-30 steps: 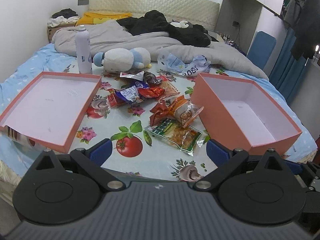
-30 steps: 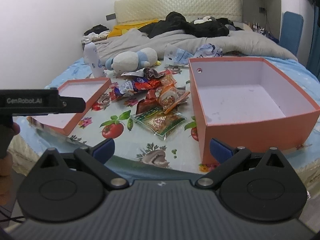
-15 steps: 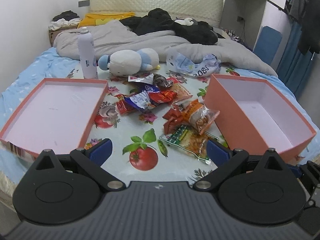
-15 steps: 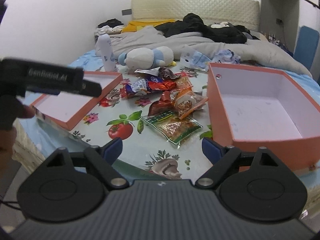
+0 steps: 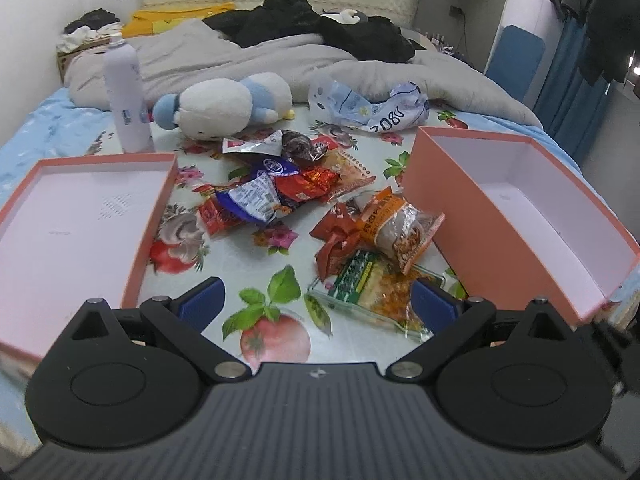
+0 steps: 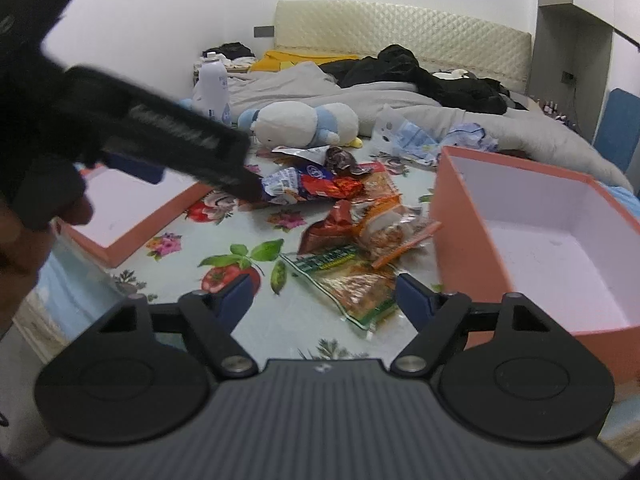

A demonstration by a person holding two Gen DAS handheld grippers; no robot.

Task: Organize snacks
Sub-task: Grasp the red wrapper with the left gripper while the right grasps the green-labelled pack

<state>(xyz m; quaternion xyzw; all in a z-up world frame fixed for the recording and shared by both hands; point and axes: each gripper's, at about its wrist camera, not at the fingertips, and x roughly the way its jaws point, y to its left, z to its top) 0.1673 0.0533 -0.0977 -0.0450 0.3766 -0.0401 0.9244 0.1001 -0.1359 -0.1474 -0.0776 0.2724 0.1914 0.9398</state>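
Several snack packets lie in a loose pile (image 5: 304, 188) on a flowered tablecloth (image 5: 248, 252), also in the right wrist view (image 6: 332, 200). A clear packet with a green label (image 5: 372, 292) lies nearest, shown too in the right wrist view (image 6: 352, 284). An orange packet (image 5: 400, 228) lies behind it. A shallow pink lid (image 5: 72, 224) is left, a deep pink box (image 5: 516, 216) right, both empty. My left gripper (image 5: 316, 304) is open and empty above the near tablecloth. My right gripper (image 6: 324, 292) is open and empty over the clear packet. The left gripper's body (image 6: 132, 128) crosses the right wrist view.
A white bottle (image 5: 126, 96), a plush toy (image 5: 228, 104) and a crumpled plastic bag (image 5: 372, 108) stand behind the snacks. Grey bedding and dark clothes lie further back. The table's front edge is close below both grippers.
Both grippers have moved forward and lower towards the snack pile. The left gripper's body has swung further into the right wrist view. Both stay open.
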